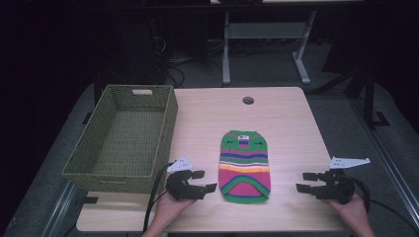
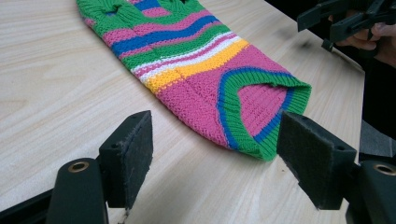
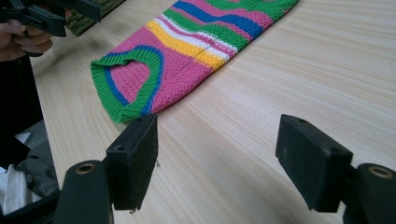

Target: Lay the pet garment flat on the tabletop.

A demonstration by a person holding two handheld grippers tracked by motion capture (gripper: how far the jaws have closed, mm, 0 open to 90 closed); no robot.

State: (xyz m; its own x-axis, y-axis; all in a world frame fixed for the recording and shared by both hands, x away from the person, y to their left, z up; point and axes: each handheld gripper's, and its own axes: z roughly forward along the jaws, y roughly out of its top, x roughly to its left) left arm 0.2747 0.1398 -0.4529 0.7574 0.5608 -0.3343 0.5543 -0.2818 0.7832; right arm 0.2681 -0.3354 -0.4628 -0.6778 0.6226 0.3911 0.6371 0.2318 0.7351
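Observation:
A small knitted sweater (image 1: pixel 244 165) with pink, green, blue, yellow and white stripes lies flat on the wooden table (image 1: pixel 286 118), its open hem toward the person. My left gripper (image 1: pixel 203 181) is open just left of the hem, with nothing between its jaws. In the left gripper view the sweater (image 2: pixel 201 70) lies ahead of the spread jaws, and the left gripper (image 2: pixel 215 154) is near the hem's edge. My right gripper (image 1: pixel 306 181) is open to the right of the sweater, a short gap away. The right gripper view has the sweater (image 3: pixel 187 51) ahead on the left and the right gripper (image 3: pixel 217 158) over bare table.
A green woven basket (image 1: pixel 123 136), nothing inside, stands on the table's left side. A round cable hole (image 1: pixel 248 100) is near the far edge. Table legs and cables fill the dark floor behind. Bare wood lies right of the sweater.

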